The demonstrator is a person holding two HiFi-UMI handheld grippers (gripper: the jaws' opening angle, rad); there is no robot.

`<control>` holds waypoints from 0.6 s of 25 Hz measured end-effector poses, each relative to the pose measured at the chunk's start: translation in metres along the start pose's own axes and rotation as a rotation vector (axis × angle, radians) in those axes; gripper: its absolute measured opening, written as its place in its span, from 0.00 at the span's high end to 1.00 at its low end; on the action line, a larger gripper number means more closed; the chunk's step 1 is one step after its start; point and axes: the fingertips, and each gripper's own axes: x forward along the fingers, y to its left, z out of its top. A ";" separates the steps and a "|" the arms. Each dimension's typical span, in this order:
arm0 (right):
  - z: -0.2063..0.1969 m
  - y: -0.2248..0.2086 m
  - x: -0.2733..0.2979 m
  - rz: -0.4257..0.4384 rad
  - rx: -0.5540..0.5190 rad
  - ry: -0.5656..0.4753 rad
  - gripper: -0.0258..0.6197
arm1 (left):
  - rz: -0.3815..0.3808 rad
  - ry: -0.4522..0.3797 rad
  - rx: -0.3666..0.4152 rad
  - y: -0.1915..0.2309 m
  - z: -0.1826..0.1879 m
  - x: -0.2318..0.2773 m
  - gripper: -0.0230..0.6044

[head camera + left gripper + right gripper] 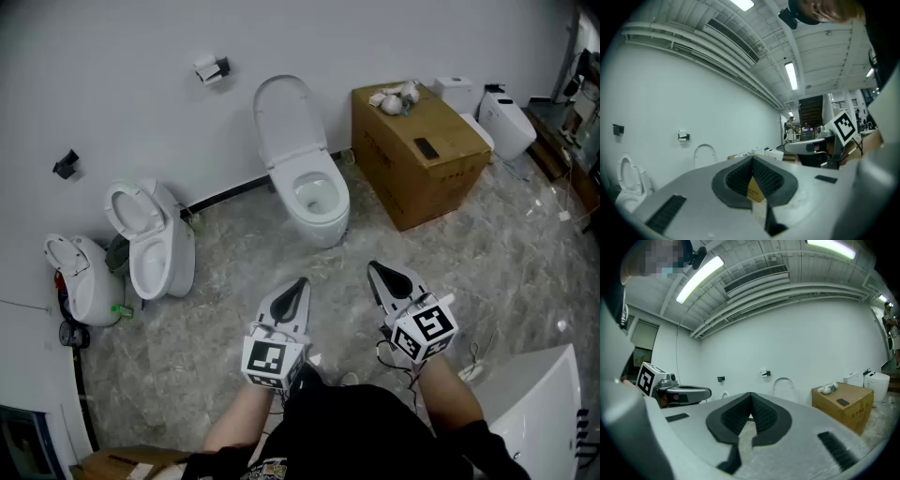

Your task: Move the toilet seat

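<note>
A white toilet stands against the far wall in the head view, with its seat and lid raised upright against the wall. The same raised lid shows small in the left gripper view, and the lid also appears in the right gripper view. My left gripper and right gripper are held level side by side, a good way short of the toilet bowl. Both are shut with nothing between the jaws.
A brown cardboard box stands right of the toilet, with small items on top. Two more toilets stand at the left wall. White fixtures sit at the far right. A toilet paper holder hangs on the wall.
</note>
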 end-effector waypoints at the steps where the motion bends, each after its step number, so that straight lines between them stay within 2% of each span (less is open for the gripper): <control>1: 0.000 0.001 0.001 0.003 0.000 -0.004 0.95 | 0.000 0.004 -0.002 0.001 0.000 0.000 0.96; 8: 0.005 0.008 0.010 0.023 -0.034 -0.028 0.95 | 0.025 -0.033 0.008 0.013 0.004 0.000 0.96; 13: 0.009 0.010 0.022 0.031 -0.033 -0.041 0.94 | 0.019 -0.019 -0.008 0.023 0.011 0.003 0.95; 14: 0.010 0.010 0.024 0.034 -0.031 -0.045 0.94 | 0.016 -0.017 -0.008 0.025 0.011 0.004 0.94; 15: 0.010 0.011 0.027 0.037 -0.029 -0.049 0.90 | 0.011 -0.017 -0.007 0.027 0.011 0.005 0.87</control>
